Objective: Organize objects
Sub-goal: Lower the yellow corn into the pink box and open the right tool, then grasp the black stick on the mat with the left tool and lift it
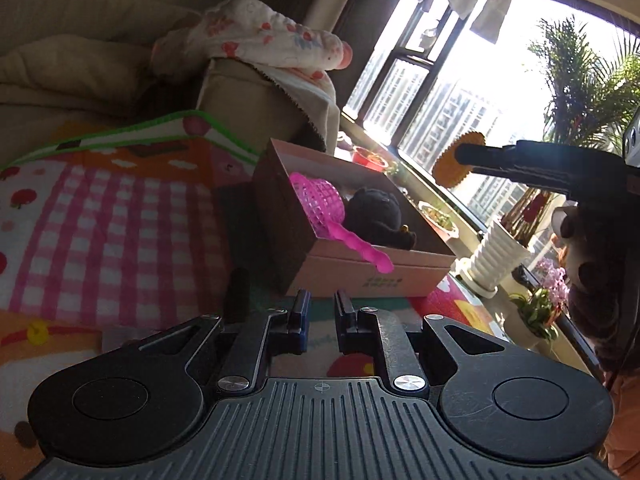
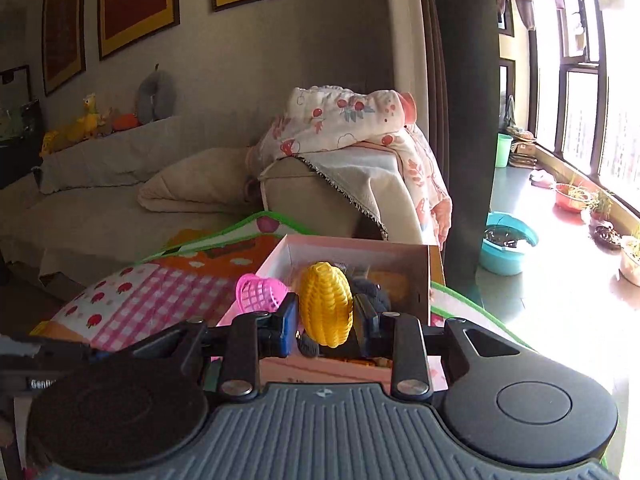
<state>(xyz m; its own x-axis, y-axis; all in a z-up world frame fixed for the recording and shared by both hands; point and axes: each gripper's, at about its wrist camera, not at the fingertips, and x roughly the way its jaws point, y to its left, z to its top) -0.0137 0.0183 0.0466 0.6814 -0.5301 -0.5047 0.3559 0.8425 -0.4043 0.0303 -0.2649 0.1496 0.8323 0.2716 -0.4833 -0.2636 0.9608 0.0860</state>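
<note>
**Corn over box, drop risk**

Yellow corn (image 2: 326,305) pinched at frame centre in right gripper (image 2: 325,320), above pink box (image 2: 434,276). Could bounce off scoop (image 2: 260,294) and black toy (image 1: 376,216) crowding inside. Left gripper (image 1: 321,312) narrowly parted, empty, low centre.

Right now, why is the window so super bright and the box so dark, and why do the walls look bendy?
In the left wrist view the window glares white, so the box facing away from it falls into shadow. In the right wrist view sunlight washes out the floor, while the yellow corn toy held in the right gripper shows clearly. In both views the fisheye lens bends straight edges.
</note>
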